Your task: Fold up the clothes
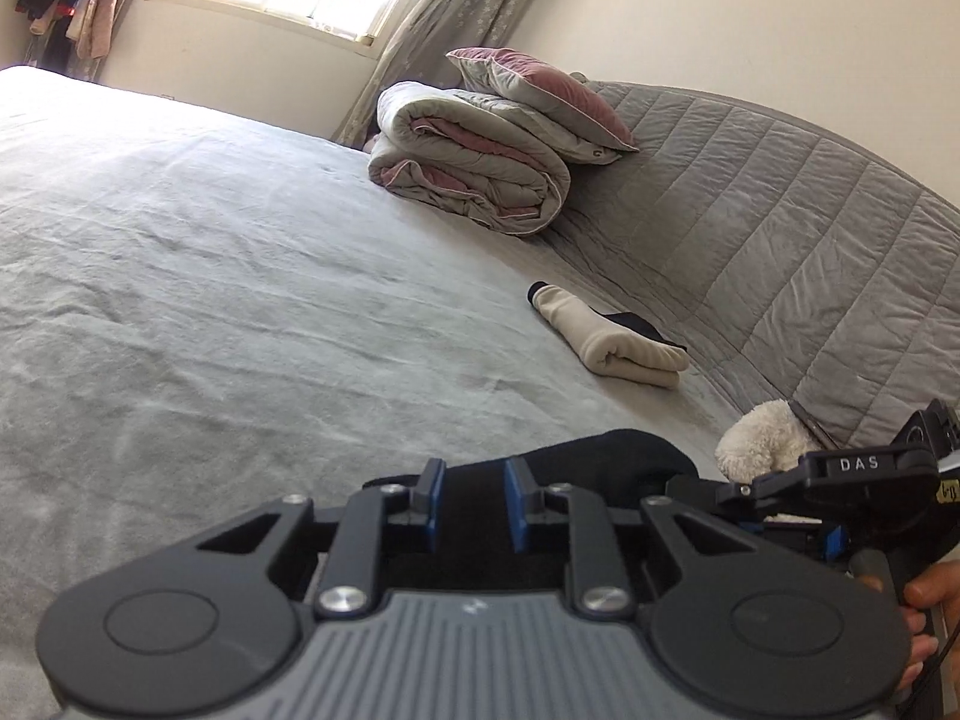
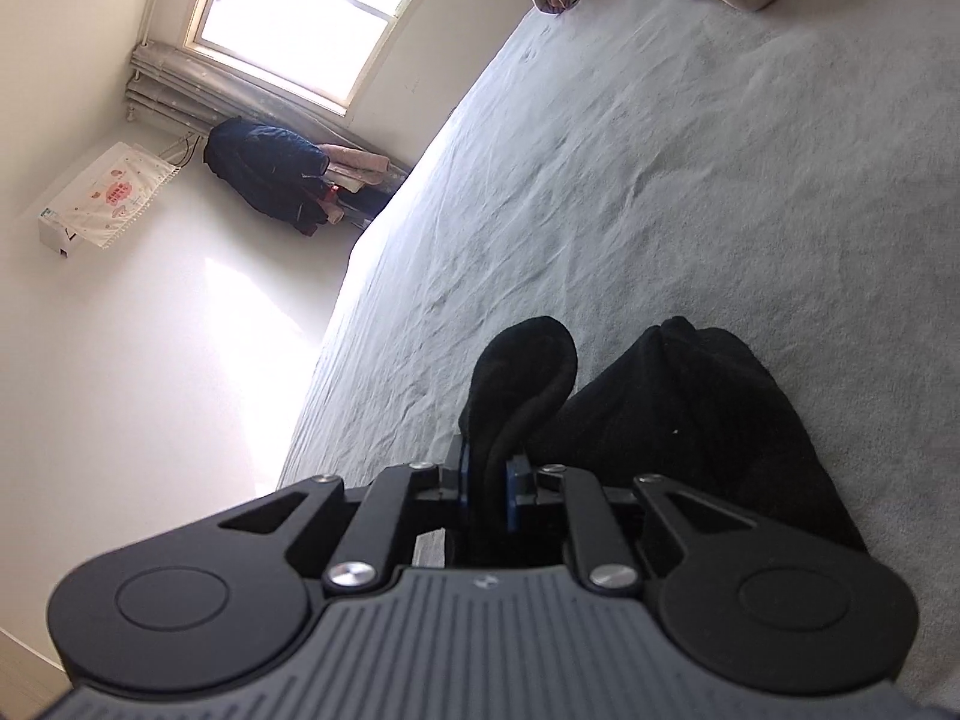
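Note:
A black garment (image 1: 600, 456) lies bunched on the grey bed sheet (image 1: 240, 300) right in front of both grippers. My left gripper (image 1: 474, 483) is shut on it, with black cloth filling the narrow gap between its blue pads. In the right wrist view the black garment (image 2: 690, 420) is a dark heap, and a rolled fold of it stands up between the pads of my right gripper (image 2: 489, 474), which is shut on it. The right tool's black housing (image 1: 858, 468) shows at the left view's right edge, held by a hand (image 1: 930, 594).
A folded cream garment (image 1: 618, 348) lies near the grey quilted headboard (image 1: 780, 210). A folded quilt (image 1: 474, 168) with a pillow (image 1: 540, 90) sits at the bed's far corner. A white fluffy item (image 1: 762, 438) lies by the right tool. Hanging clothes (image 2: 270, 180) stand under the window.

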